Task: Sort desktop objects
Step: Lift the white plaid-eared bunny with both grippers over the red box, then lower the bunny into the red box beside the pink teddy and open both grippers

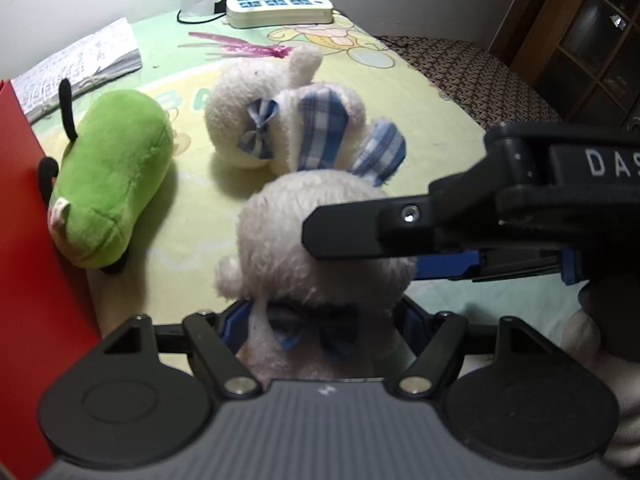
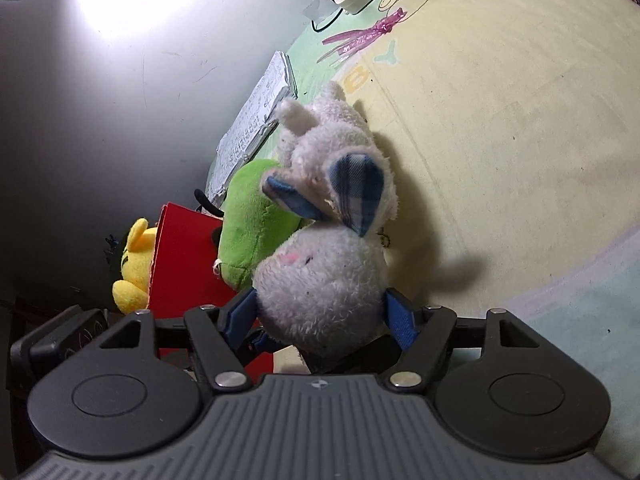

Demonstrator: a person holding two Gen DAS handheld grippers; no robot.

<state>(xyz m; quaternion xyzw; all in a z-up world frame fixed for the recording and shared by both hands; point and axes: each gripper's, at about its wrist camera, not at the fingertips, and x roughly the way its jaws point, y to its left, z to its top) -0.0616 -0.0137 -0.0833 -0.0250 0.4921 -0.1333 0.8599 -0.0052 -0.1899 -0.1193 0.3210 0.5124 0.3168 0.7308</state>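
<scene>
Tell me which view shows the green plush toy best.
The left wrist view: the green plush toy lies in full view beside the red box, unobstructed. In the right wrist view the green plush toy is partly hidden behind the white plush rabbit.

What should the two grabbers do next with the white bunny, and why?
Probably lift it a little. The white bunny sits between the left gripper fingers and the right gripper fingers, still on the mat, beside the green plush and red box.
</scene>
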